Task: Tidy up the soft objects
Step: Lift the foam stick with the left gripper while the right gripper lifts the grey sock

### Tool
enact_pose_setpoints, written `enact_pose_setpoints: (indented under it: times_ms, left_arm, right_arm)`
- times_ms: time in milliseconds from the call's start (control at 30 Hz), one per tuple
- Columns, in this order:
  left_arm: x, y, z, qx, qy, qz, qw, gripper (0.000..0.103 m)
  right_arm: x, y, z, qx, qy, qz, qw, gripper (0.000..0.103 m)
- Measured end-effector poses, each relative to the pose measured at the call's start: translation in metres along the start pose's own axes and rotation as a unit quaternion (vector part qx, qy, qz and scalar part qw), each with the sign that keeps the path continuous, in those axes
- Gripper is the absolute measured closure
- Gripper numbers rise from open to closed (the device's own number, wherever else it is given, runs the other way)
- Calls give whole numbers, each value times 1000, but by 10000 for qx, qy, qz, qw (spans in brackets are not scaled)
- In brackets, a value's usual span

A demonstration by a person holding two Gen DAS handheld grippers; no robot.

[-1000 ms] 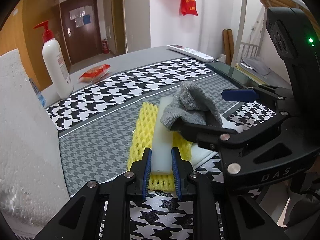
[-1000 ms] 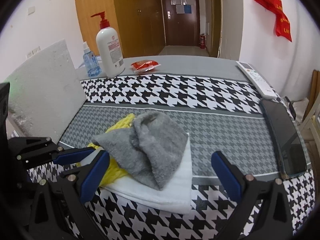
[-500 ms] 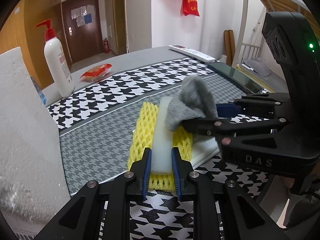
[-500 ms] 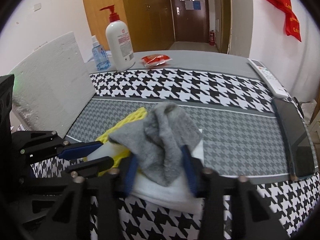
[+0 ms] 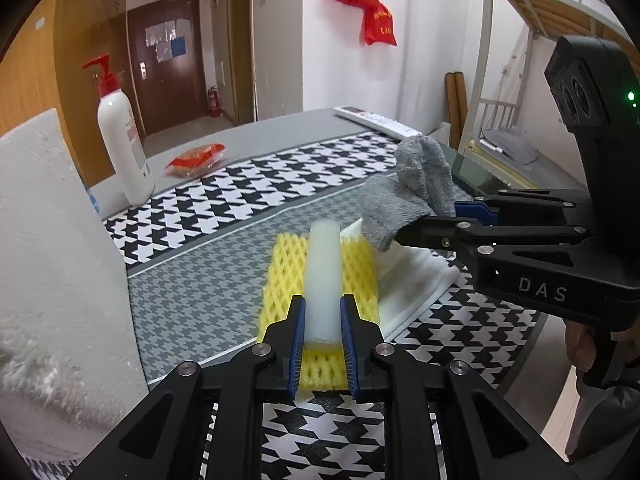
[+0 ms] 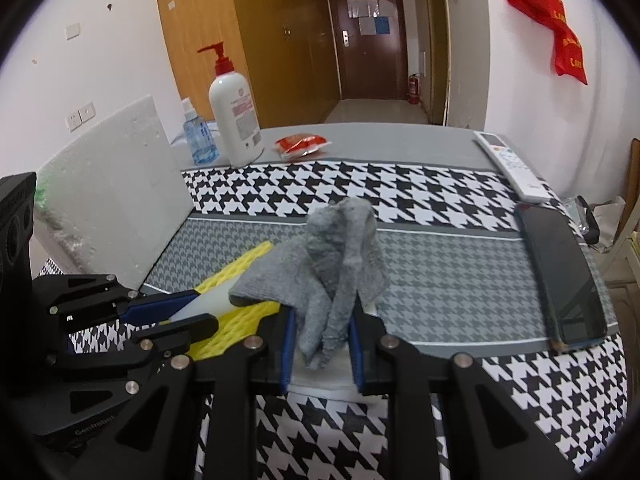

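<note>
the grey sock (image 6: 344, 264) is pinched in the right gripper (image 6: 322, 350), whose jaws are closing narrow on its bunched middle; the loose ends are seen flopping over above the pads. it is held just over the folded white cloth (image 5: 412, 280) at the near edge of the houndstooth table cover (image 6: 440, 200). the sock is judged light, limp and fuzzy, with no shape of its own, so it is best taken where the fabric is gathered thick, as here; a hold on a single thin layer would be likelier to slip.

the white foam stick (image 5: 323, 276) is clamped near its close end by the left gripper (image 5: 320, 344), jaws narrow on it. the stick lies along the yellow foam net (image 5: 360, 276), a springy mesh sleeve flattened on the cover just beside the white cloth. the stick looks smooth, rounded and slightly compressible; the net is expected to snag on pad ridges and stretch rather than lift cleanly, so a grip across its full width is advised. everything here is judged light and unbreakable.
</note>
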State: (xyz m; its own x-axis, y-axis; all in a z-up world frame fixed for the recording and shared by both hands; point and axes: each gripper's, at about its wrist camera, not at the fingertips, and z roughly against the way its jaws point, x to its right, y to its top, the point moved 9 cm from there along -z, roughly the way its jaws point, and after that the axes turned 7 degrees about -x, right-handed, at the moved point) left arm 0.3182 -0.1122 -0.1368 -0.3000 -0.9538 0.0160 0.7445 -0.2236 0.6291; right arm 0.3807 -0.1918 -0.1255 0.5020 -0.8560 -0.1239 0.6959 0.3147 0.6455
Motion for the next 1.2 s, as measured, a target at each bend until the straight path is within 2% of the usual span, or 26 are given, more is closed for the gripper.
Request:
enact_pose_setpoints:
  times_ms: [533, 1200]
  left_arm:
    - [4, 9, 33, 413, 33, -16, 9991, 84]
    - [1, 20, 66, 890, 185, -70, 9958, 85]
  right_arm:
    - [-1, 5, 36, 365, -271, -131, 9989, 76]
    - [-13, 7, 62, 674, -267, -65, 9973, 76]
